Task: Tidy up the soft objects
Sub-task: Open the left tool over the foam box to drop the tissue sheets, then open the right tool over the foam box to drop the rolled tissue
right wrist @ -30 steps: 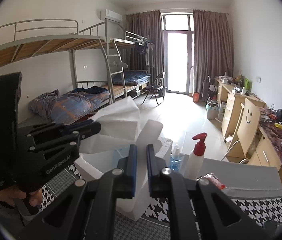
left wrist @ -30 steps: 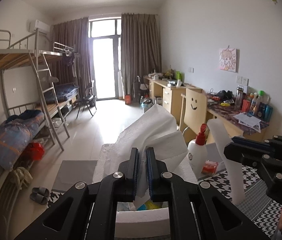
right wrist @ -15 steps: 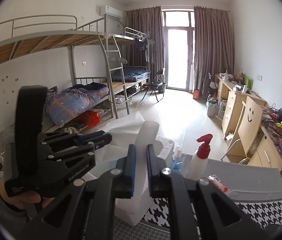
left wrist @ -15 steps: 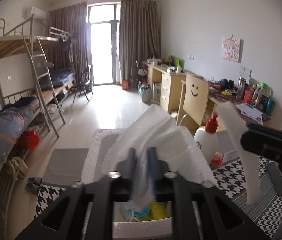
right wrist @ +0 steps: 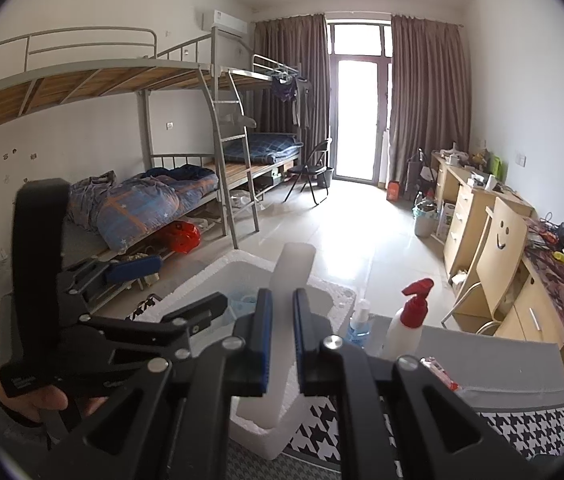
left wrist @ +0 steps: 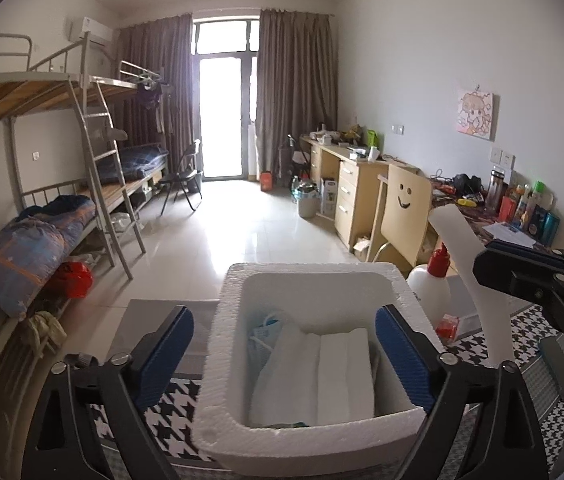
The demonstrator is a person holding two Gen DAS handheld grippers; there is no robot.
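Now my left gripper (left wrist: 284,354) has just been opening, jaws spread wide, nothing between the pads. Folded white tissue (left wrist: 322,376) lies inside the foam box (left wrist: 306,438) on the houndstooth cloth (left wrist: 530,336). My right gripper (right wrist: 282,344) pinches a white foam strip (right wrist: 292,268), upright.

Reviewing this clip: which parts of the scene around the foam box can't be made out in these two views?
- Foam box bottom, left wrist view: covered by the folded white tissue and a bag.
- Lower end of the white strip, right wrist view: hidden behind the right claw shut on it.
- Blue bottle label: too small.
- Box's near wall, right wrist view: blocked by both claws.
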